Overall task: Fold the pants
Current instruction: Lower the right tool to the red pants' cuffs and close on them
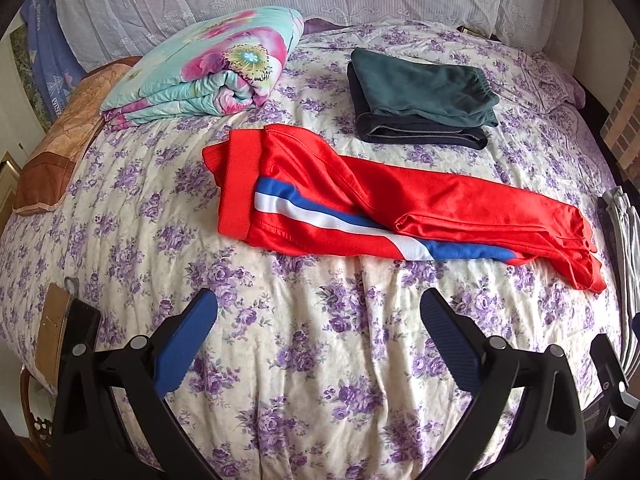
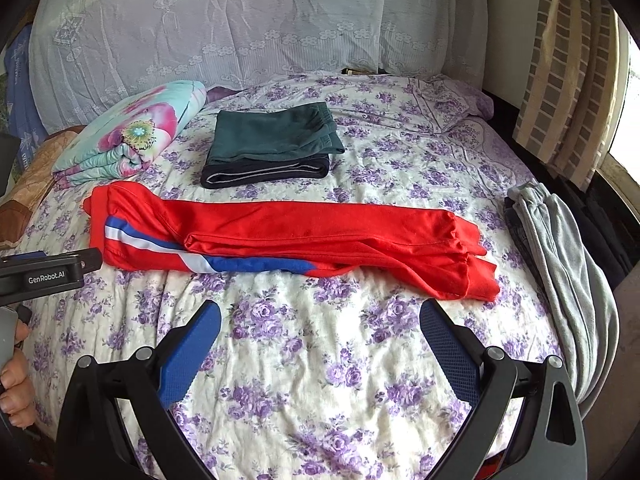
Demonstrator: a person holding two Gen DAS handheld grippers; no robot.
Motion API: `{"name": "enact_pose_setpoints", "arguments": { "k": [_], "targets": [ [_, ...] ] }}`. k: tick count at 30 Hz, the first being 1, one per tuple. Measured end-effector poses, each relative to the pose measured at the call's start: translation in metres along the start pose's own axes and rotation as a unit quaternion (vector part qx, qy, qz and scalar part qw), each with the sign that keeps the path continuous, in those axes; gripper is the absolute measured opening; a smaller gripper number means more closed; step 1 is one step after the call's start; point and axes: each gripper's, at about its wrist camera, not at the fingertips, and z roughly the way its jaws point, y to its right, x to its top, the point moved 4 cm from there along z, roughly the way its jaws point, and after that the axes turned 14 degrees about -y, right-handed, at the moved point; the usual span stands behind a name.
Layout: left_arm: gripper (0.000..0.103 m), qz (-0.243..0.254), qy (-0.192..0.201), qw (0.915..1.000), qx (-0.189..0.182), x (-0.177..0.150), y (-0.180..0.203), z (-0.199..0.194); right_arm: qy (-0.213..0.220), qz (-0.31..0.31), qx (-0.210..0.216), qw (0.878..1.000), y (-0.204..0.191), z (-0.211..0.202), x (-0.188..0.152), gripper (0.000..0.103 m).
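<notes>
Red pants (image 1: 420, 204) with a blue and white side stripe lie across the floral bedspread, folded lengthwise, waistband at the left and leg ends at the right. They show in the right wrist view (image 2: 320, 232) too. My left gripper (image 1: 318, 312) is open and empty, held above the bed in front of the pants. My right gripper (image 2: 320, 320) is open and empty, just short of the pants' near edge. The left gripper's body (image 2: 44, 274) shows at the left edge of the right wrist view.
A stack of folded dark green and navy pants (image 1: 420, 100) (image 2: 272, 144) lies behind the red pants. A folded floral quilt (image 1: 208, 64) (image 2: 132, 132) sits at the back left. Grey garments (image 2: 560, 248) hang over the bed's right edge. Lace-covered pillows (image 2: 224, 20) line the headboard.
</notes>
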Motion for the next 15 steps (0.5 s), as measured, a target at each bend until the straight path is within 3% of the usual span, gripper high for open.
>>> {"name": "enact_pose_setpoints", "arguments": {
  "k": [7, 11, 15],
  "targets": [
    [0.099, -0.033, -0.038, 0.9982, -0.035, 0.002, -0.020, 0.033, -0.037, 0.100, 0.015, 0.994, 0.065, 0.023, 0.000, 0.100],
    [0.099, -0.067, -0.057, 0.9958, -0.024, 0.006, -0.031, 0.052, -0.037, 0.151, 0.042, 0.987, 0.113, 0.049, 0.013, 0.100],
    [0.099, -0.093, -0.073, 0.9908, -0.067, 0.016, -0.036, 0.059, -0.048, 0.188, 0.077, 0.978, 0.157, 0.087, 0.038, 0.100]
  ]
}}
